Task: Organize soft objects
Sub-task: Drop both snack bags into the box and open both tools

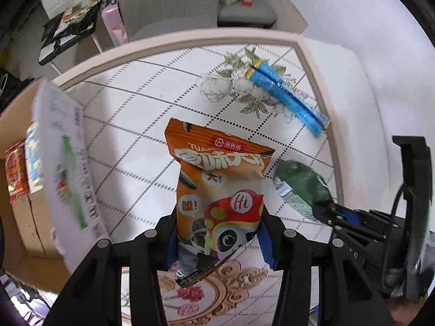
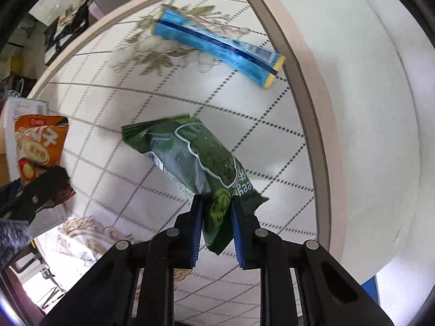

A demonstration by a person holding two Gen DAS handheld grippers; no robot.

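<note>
The left tool [image 1: 220,233] squeezes the crinkly orange snack bag [image 1: 217,190]; the right tool [image 2: 217,233] squeezes the crinkly green snack bag [image 2: 195,163]. Next, drop both in the brown cardboard box [image 1: 19,212] by the surface's [image 1: 130,103] left edge

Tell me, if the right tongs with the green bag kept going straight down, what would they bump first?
Probably the checked tablecloth. The right tongs point down at it, gripping the green bag, so the bag's hanging end would likely touch first. How far is hard to judge.

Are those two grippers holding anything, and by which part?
Left gripper pinches the orange snack bag near its lower end; right gripper pinches the green packet near one end.
</note>
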